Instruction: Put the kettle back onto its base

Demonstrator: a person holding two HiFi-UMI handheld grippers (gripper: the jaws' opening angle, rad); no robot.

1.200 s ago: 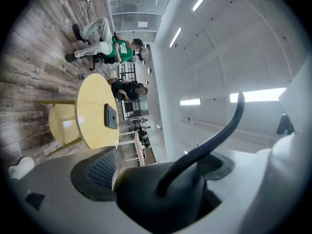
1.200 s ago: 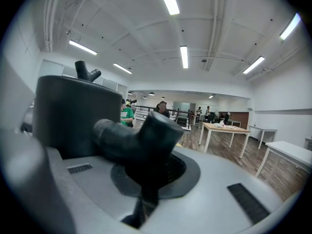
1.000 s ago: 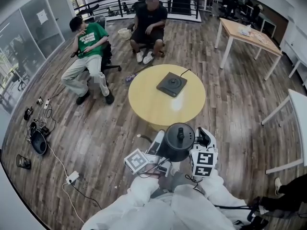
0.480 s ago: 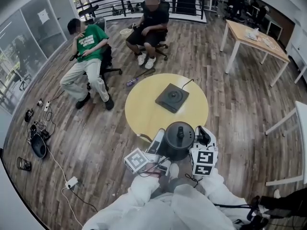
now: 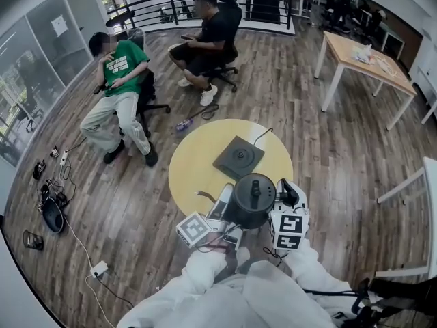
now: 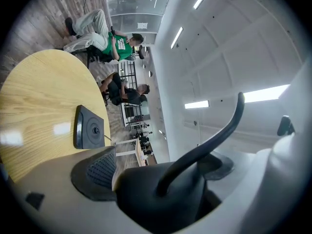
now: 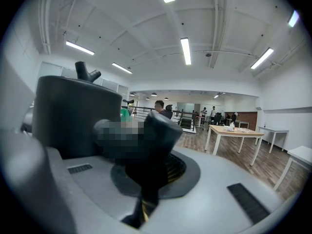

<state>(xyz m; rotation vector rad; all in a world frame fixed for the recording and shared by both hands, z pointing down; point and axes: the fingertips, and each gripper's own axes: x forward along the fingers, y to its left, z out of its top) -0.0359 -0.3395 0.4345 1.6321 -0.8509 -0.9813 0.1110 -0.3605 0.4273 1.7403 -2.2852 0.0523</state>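
Observation:
The black kettle (image 5: 252, 201) hangs between my two grippers over the near edge of the round yellow table (image 5: 194, 169). Its dark square base (image 5: 238, 158) lies flat near the middle of the table, just beyond the kettle, with a cord running off to the far right. My left gripper (image 5: 228, 205) is shut on the kettle's left side (image 6: 161, 191). My right gripper (image 5: 282, 196) is shut on the kettle's handle (image 7: 157, 133), with the kettle body (image 7: 73, 116) at the left of that view. The base (image 6: 89, 127) also shows in the left gripper view.
Two people sit on office chairs beyond the table, one in a green shirt (image 5: 119, 63) and one in black (image 5: 208, 29). A wooden table (image 5: 362, 57) stands at the far right. Cables and a power strip (image 5: 99, 268) lie on the floor at the left.
The table and base have come nearer in the head view. The kettle, which hung short of the table, now hangs over its near edge. Both grippers keep their hold.

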